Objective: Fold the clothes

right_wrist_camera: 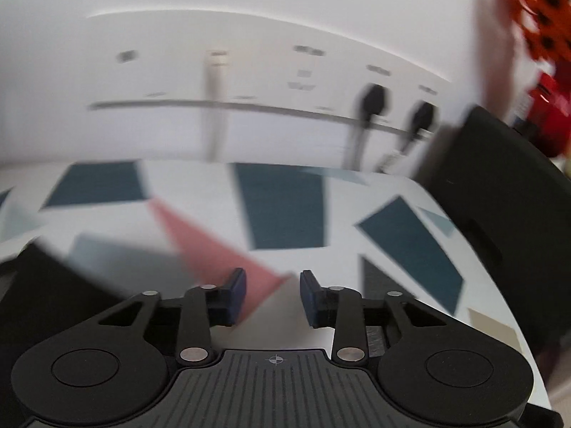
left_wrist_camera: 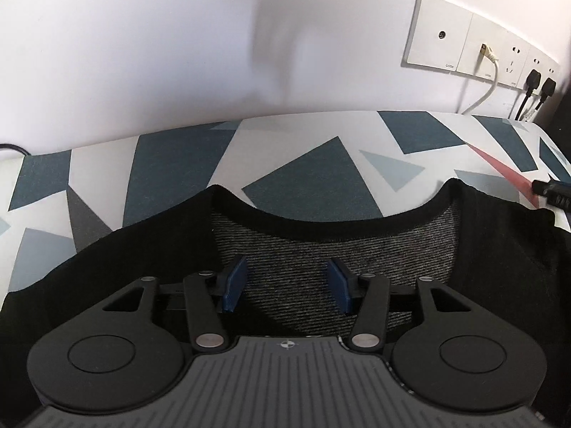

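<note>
A black garment [left_wrist_camera: 135, 249] with a grey striped inner panel [left_wrist_camera: 296, 260] and a curved black neckline lies flat on a table covered in a geometric-patterned cloth [left_wrist_camera: 310, 174]. My left gripper [left_wrist_camera: 287, 283] hovers open just over the grey panel below the neckline, with nothing between its blue pads [left_wrist_camera: 235, 281]. In the blurred right wrist view, my right gripper [right_wrist_camera: 273, 294] is open above the patterned cloth [right_wrist_camera: 282, 207], to the right of the garment's black edge [right_wrist_camera: 39, 285]. Its blue pads [right_wrist_camera: 237, 294] hold nothing.
A white wall with a socket panel [left_wrist_camera: 474, 46] rises behind the table; a white cable and two black plugs [left_wrist_camera: 539, 85] hang from it. A black object [right_wrist_camera: 499, 192] stands at the table's right end. A small black item [left_wrist_camera: 553, 192] lies near the garment's right shoulder.
</note>
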Demonstrator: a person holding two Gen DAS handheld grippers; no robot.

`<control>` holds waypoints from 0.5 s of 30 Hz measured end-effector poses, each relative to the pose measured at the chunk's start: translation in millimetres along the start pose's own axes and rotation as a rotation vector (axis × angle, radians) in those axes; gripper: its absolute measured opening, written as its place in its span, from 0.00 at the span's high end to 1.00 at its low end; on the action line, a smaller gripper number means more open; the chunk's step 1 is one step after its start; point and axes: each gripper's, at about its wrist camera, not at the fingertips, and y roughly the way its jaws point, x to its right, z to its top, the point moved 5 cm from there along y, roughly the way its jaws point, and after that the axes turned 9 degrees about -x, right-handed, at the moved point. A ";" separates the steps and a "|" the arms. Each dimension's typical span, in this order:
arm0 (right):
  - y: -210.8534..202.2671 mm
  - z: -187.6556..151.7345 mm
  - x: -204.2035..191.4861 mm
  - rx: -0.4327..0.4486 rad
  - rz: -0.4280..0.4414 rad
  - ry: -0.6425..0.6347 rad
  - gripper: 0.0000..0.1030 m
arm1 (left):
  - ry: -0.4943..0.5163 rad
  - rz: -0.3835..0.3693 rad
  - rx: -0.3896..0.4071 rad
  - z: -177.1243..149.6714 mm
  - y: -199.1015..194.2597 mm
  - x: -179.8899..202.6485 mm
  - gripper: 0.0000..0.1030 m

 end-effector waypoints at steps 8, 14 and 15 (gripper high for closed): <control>-61.7 -34.9 -36.2 0.035 0.333 -0.041 0.44 | 0.110 0.094 0.121 -19.9 -50.7 5.2 0.34; -84.3 -76.2 -73.9 -0.050 0.369 -0.095 0.29 | 0.174 0.154 0.037 -63.0 -53.0 1.6 0.28; -88.1 -83.1 -80.1 -0.065 0.375 -0.104 0.25 | 0.140 0.147 0.031 -68.3 -51.6 -4.6 0.28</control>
